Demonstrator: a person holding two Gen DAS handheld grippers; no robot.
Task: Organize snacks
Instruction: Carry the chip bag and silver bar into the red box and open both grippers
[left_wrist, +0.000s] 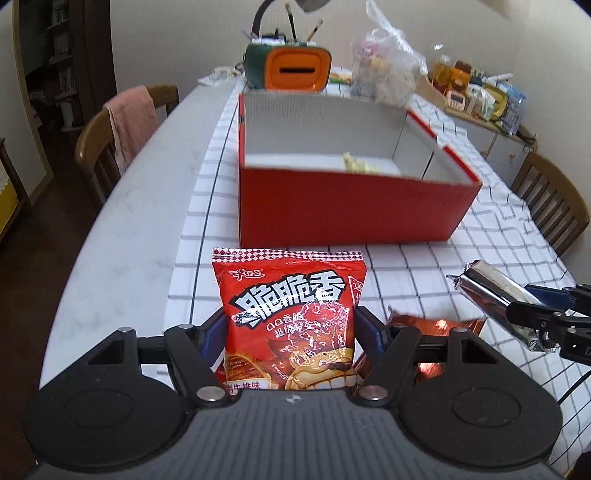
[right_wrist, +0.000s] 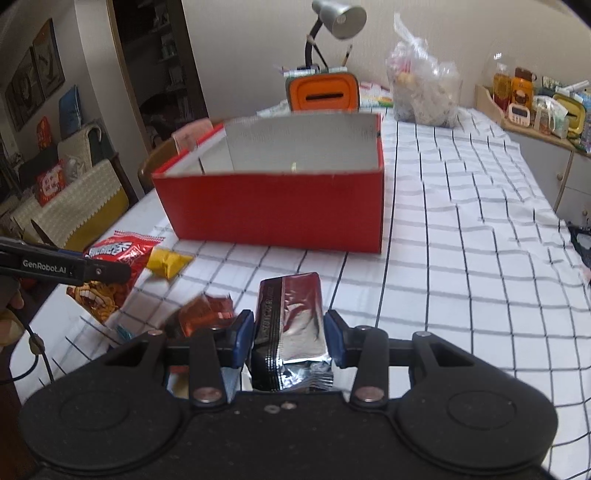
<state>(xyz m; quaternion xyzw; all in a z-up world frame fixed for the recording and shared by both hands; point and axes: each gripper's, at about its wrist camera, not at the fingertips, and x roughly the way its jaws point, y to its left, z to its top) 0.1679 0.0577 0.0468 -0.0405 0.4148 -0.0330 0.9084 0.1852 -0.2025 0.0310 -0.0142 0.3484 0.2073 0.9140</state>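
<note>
L tool (left_wrist: 290, 332) pinching red crinkly snack bag (left_wrist: 291, 317) | R tool (right_wrist: 289, 339) pinching silver foil pack (right_wrist: 291, 317) | open red cardboard box (left_wrist: 343, 206) straight ahead of both, L nearer

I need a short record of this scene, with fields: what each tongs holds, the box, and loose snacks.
left tongs: shut on red bag
right tongs: shut on silver pack
box: red, open, ahead of both tongs, a pale item inside
loose snacks: yellow pack, orange wrapper on cloth
</note>
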